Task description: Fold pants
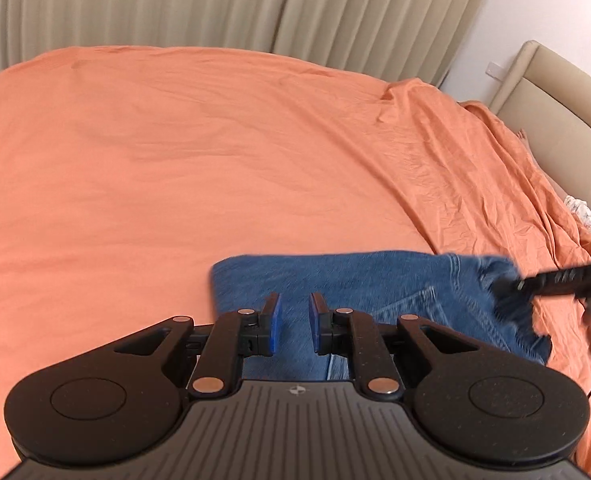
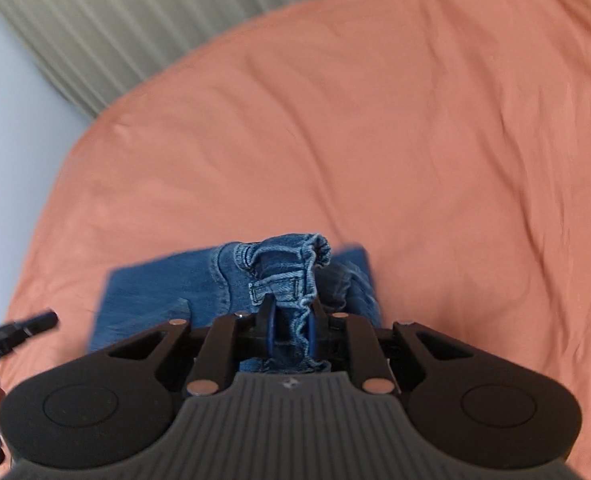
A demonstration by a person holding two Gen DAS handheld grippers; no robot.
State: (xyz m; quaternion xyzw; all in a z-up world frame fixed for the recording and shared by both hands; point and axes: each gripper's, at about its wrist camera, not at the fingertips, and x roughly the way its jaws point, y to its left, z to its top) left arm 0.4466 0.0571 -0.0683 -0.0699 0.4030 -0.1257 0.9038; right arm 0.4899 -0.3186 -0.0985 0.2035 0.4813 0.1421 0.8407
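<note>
Blue denim pants (image 1: 359, 284) lie folded on the orange bed sheet (image 1: 175, 160) near its front edge. My left gripper (image 1: 294, 322) is open and empty just above the pants' left part. My right gripper (image 2: 291, 328) is shut on the bunched waistband of the pants (image 2: 291, 268) and holds that end lifted. It shows blurred in the left wrist view (image 1: 551, 284) at the pants' right end. The left gripper shows in the right wrist view (image 2: 11, 336) at the far left.
Beige curtains (image 1: 215, 4) hang behind the bed. A padded beige headboard (image 1: 551, 112) stands at the right, with rumpled sheet (image 1: 495, 184) and a white patterned cloth (image 1: 587, 212) below it. A white wall (image 2: 11, 120) lies left of the bed.
</note>
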